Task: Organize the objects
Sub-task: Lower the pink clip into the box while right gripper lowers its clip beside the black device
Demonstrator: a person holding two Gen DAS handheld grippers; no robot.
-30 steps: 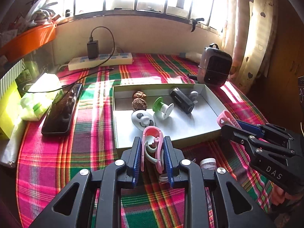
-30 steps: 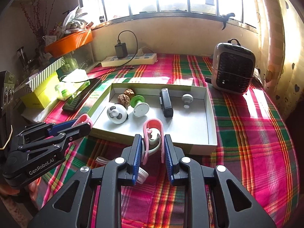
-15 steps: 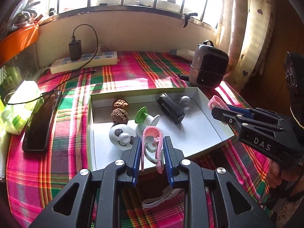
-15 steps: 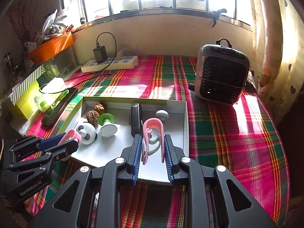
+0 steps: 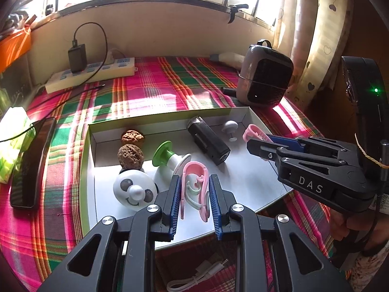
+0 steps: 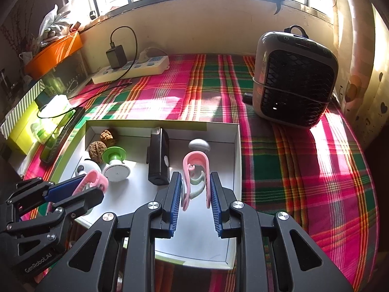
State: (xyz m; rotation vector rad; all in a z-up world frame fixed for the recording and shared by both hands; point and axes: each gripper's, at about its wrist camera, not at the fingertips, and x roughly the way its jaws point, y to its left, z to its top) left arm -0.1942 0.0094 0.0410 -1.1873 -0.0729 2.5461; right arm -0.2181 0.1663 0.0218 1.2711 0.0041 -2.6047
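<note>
A shallow white box [image 5: 245, 182] [image 6: 237, 150] lies on the plaid cloth. In it are two walnuts [image 5: 130, 154], a panda toy [image 5: 135, 191], a green-and-white spool [image 5: 170, 157], a black device [image 5: 209, 140] and a small white knob [image 5: 230, 127]. My left gripper [image 5: 194, 203] is shut on a pink clip [image 5: 194, 189] above the box's front part. My right gripper [image 6: 196, 196] is shut on a second pink clip [image 6: 196, 174] above the box's right part. Each gripper shows in the other's view, the right one [image 5: 259, 138] and the left one [image 6: 90, 185].
A dark heater [image 6: 294, 85] stands at the back right. A power strip with charger [image 5: 92, 73] lies by the wall. A phone [image 5: 30, 163] and a green packet [image 5: 12, 141] lie left of the box. A white cable [image 5: 197, 279] lies in front of it.
Both grippers moved forward from in front of the box to over its inside, each still holding its pink clip. The box looms larger in both views.
</note>
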